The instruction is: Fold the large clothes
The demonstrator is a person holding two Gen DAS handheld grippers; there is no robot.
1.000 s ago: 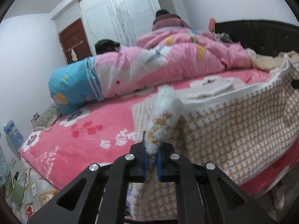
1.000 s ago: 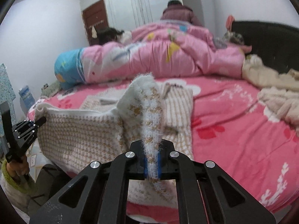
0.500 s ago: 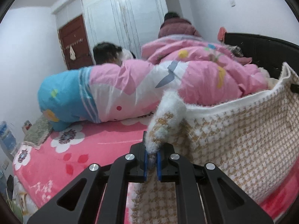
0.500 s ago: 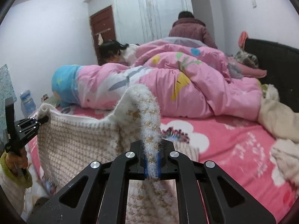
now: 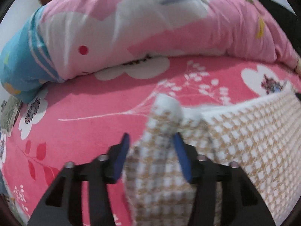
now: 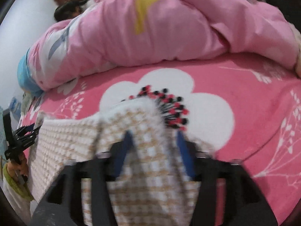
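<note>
A fluffy tan-and-white checked garment (image 5: 244, 141) hangs stretched between my two grippers over the pink flowered bed sheet (image 5: 84, 113). One bunched corner stands between the blue pads of my left gripper (image 5: 151, 135). Its jaws are opening, with a gap at the left pad. In the right wrist view the other corner of the garment (image 6: 71, 141) lies loosely between the spread pads of my right gripper (image 6: 154, 132), whose jaws are also opening. The left gripper (image 6: 33, 130) shows at that view's left edge, held by a hand (image 6: 17, 167).
A thick pink quilt (image 5: 150, 18) with a blue end (image 5: 17, 60) is piled across the far side of the bed, also seen as the quilt (image 6: 150, 28). A person's dark-haired head (image 6: 69, 11) shows behind it. Dark headboard (image 5: 278, 9) at right.
Both grippers swept forward and down over the bed toward the quilt, carrying the garment's top edge. Their jaws, shut on the corners before, now stand apart.
</note>
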